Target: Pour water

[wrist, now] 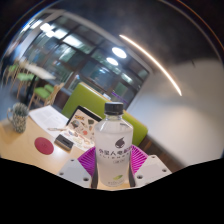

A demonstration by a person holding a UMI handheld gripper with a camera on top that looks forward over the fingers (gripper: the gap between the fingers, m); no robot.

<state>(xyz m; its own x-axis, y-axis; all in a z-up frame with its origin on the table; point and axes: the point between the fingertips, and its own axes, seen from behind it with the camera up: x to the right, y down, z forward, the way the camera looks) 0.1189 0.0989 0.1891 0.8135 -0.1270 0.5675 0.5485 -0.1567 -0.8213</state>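
Note:
A clear plastic water bottle (pixel 113 145) with a black cap and a white label bearing a purple logo stands upright between my gripper's (pixel 112 165) fingers. Both magenta pads (pixel 89 158) press against its sides, so the gripper is shut on it. The bottle hangs lifted above a light wooden table (pixel 48 122). A dark patterned cup (pixel 18 117) stands on the table, off to the left beyond the fingers. The bottle's base is hidden behind the fingers.
A round magenta coaster (pixel 43 145) lies on the table left of the fingers. A printed card or box (pixel 82 126) lies just behind the bottle. A lime-green sofa (pixel 92 100) stands beyond the table. Windows and ceiling lights fill the background.

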